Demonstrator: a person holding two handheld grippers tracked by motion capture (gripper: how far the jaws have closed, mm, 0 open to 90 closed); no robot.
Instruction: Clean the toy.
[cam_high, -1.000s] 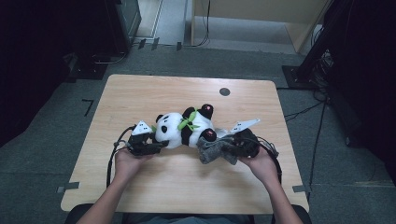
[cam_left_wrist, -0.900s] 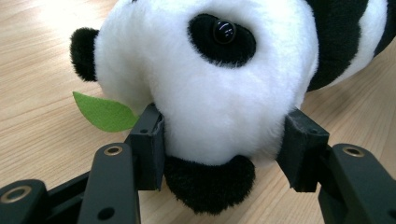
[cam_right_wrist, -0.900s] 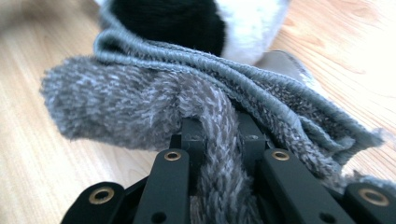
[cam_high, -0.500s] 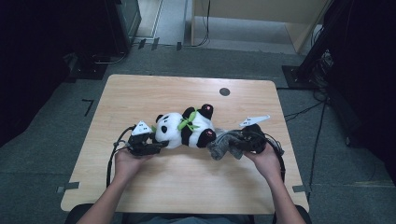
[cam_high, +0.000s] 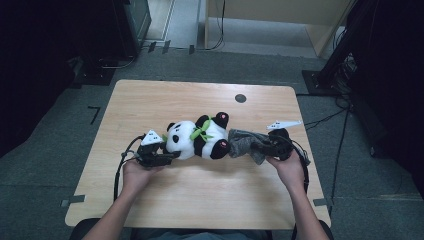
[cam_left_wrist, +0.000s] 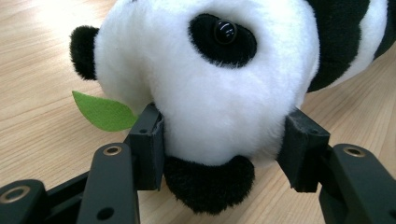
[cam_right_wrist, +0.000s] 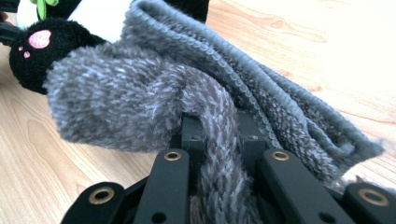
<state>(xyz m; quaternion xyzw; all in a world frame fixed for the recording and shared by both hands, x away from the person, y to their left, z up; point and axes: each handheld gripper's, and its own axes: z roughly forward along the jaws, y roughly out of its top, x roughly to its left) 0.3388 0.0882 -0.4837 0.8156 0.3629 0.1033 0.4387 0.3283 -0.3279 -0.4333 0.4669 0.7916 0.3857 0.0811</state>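
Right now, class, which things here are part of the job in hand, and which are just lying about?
In the job:
- panda, head clamped in the left gripper
- grey cloth, pinched by the right gripper

Lying about:
- round dark spot on the table
- cables on the floor

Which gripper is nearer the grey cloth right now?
Right. The right gripper is clamped on the grey cloth, a fold pinched between its jaws. The left gripper is at the far end, gripping the panda's head, with the panda's body between it and the cloth.
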